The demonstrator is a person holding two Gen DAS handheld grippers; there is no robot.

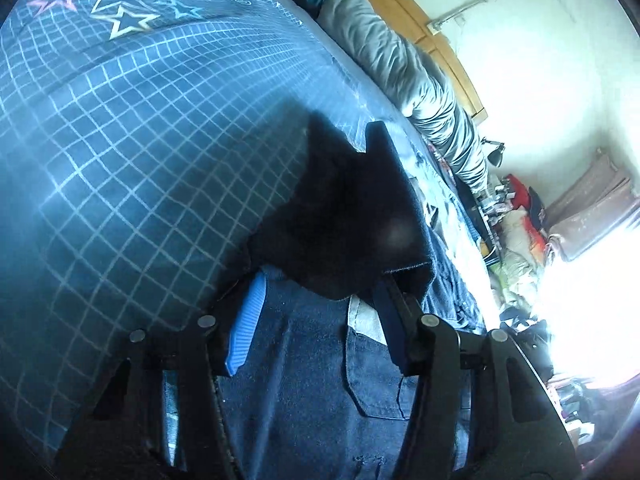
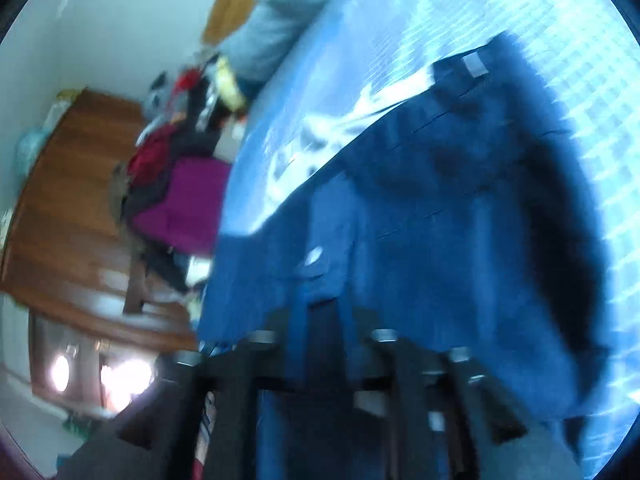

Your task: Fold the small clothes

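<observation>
A checked bed (image 1: 140,152) carries the jeans (image 1: 304,360) gripped by both tools; only the right view shows a wardrobe (image 2: 72,208).

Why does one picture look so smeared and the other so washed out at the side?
Right wrist view: motion blur smears everything, the dark blue garment and the wooden furniture alike. Left wrist view: sharper, but window glare bleaches the right edge, and the fisheye lens bends the checked bedsheet.

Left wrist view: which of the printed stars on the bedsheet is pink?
The far-left pink star on the bedsheet; the big double star beside it is cream-outlined, and the small star is light blue.
</observation>
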